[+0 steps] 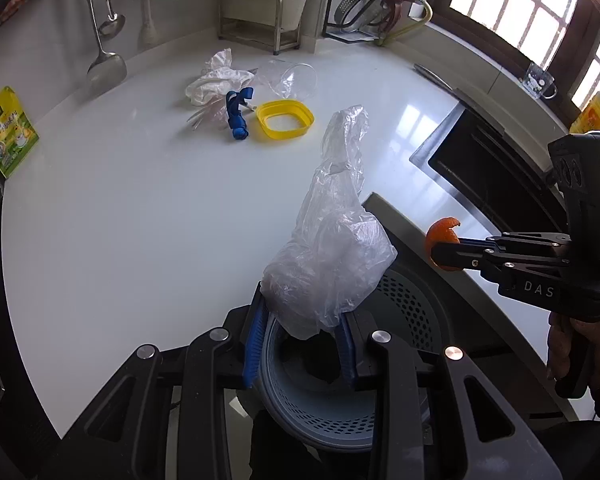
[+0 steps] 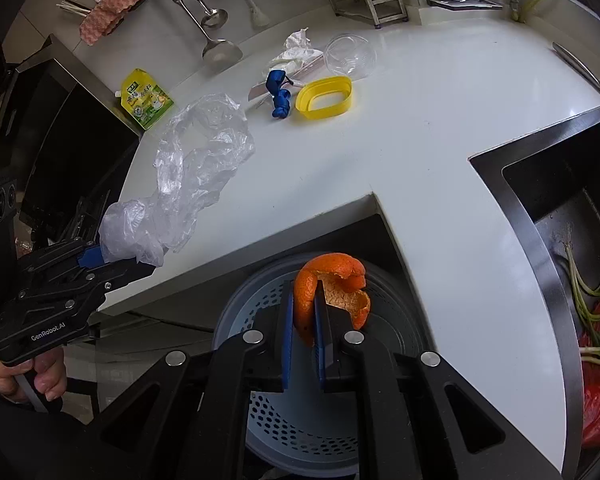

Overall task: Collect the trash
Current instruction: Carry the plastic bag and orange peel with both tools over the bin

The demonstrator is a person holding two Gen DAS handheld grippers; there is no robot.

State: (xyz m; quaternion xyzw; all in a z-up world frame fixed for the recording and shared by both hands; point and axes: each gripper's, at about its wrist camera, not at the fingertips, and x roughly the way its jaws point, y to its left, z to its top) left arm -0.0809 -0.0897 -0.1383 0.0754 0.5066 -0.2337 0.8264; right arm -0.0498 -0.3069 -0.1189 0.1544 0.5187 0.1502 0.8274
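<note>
From the left wrist, the left gripper point(image 1: 304, 340) is clamped on a crinkled clear plastic bag point(image 1: 332, 248) that stands up above a grey perforated bin point(image 1: 316, 412) set below a notch in the white counter point(image 1: 120, 220). The right gripper point(image 1: 440, 250) reaches in from the right, pinching a curled orange peel point(image 1: 442, 232). Wide bare counter lies between the notch and the far litter: a crumpled tissue point(image 1: 216, 80), a blue strap point(image 1: 238, 114), a yellow oval ring point(image 1: 286, 118) and a clear cup point(image 1: 294, 80).

From the right wrist, the right gripper point(image 2: 303, 320) grips the peel point(image 2: 332, 288) over the bin point(image 2: 260, 312); the left gripper point(image 2: 100, 260) holds the bag point(image 2: 196, 164) at the counter's point(image 2: 380, 140) near edge. A steel sink point(image 2: 540, 220) cuts in at the right.
</note>
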